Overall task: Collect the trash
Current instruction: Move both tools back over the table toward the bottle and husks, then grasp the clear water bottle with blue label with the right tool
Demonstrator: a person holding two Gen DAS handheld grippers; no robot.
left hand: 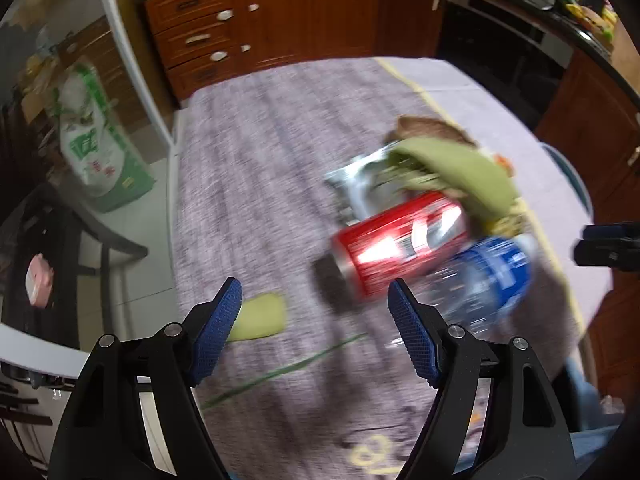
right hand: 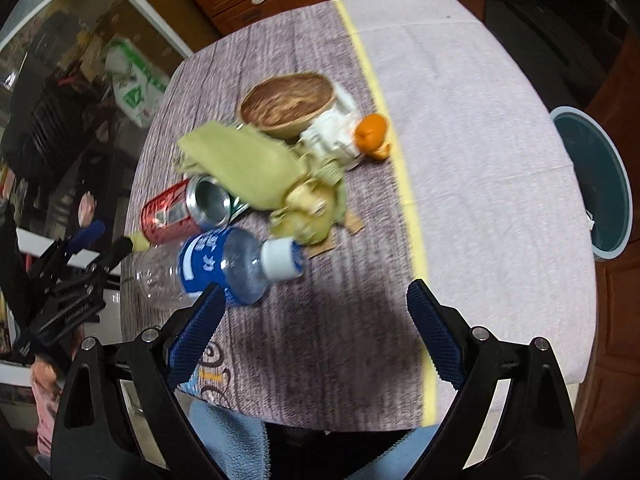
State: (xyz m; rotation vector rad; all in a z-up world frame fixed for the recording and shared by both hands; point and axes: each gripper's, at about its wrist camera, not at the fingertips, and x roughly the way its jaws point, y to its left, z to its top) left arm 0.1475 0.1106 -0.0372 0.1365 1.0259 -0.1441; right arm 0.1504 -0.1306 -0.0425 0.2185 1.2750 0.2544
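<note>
1. We were at the approach step: both grippers hung above the table (right hand: 480,128) with nothing picked up yet, and both views were smeared with motion blur.
2. Our left gripper (left hand: 316,320) had its jaws apart and empty; the red soda can (left hand: 400,248) lay on its side just beyond its fingertips.
3. Our right gripper (right hand: 314,320) also stood wide open and empty, with the clear water bottle (right hand: 224,268) with its blue label lying just beside its left finger.
4. The trash sat in one heap near the yellow stripe: can, bottle, green corn husks (right hand: 244,164), a crumpled white wrapper (right hand: 332,132) and an orange peel (right hand: 374,132), beside a wooden bowl (right hand: 288,102).
5. A teal bin (right hand: 600,184) stood on the floor past the table's right edge.
6. Next, we judged, each claw needed to drop over one piece, can for the left, bottle for the right, and close across its round body so it would not roll away.
</note>
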